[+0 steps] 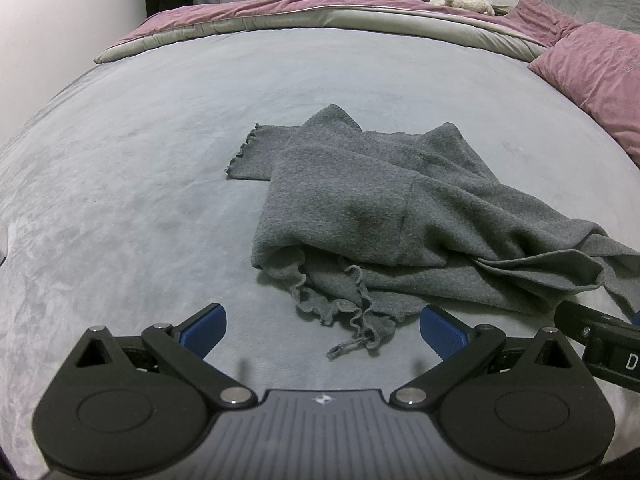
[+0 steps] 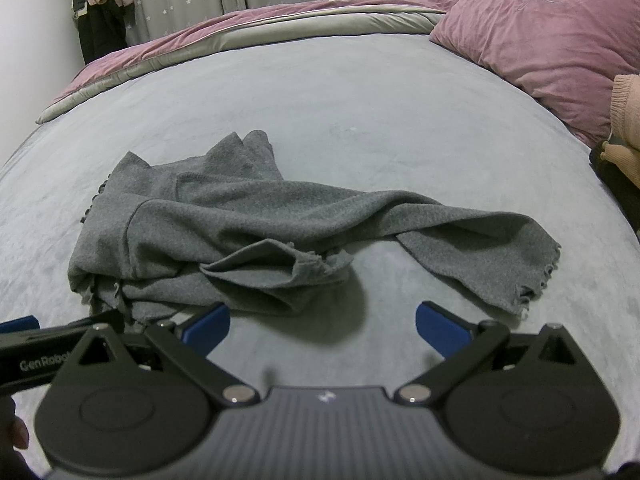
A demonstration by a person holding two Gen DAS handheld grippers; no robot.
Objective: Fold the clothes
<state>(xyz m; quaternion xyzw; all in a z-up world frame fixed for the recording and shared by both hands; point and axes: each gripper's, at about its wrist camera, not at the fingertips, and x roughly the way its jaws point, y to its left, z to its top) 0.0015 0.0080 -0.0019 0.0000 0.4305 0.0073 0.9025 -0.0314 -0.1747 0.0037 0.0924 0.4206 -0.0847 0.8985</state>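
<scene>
A rumpled grey knitted garment with frilled edges (image 1: 384,216) lies in a loose heap on the pale grey plush bed cover (image 1: 140,168), roughly in the middle of the bed. The left gripper (image 1: 322,330), black with blue finger pads, hovers above the cover with its jaws spread wide and nothing between them; the garment's ruffled hem and a loose thread end (image 1: 344,348) lie just ahead of it, reaching into the gap between the fingers. The right gripper (image 2: 322,324), of the same build, is likewise spread wide and empty; the garment's bunched middle fold (image 2: 280,268) sits just ahead of its left finger, while one long sleeve (image 2: 488,248) stretches off to the right. A mauve velvet pillow (image 2: 540,32) rests at the far right of the bed, well apart from the garment.
</scene>
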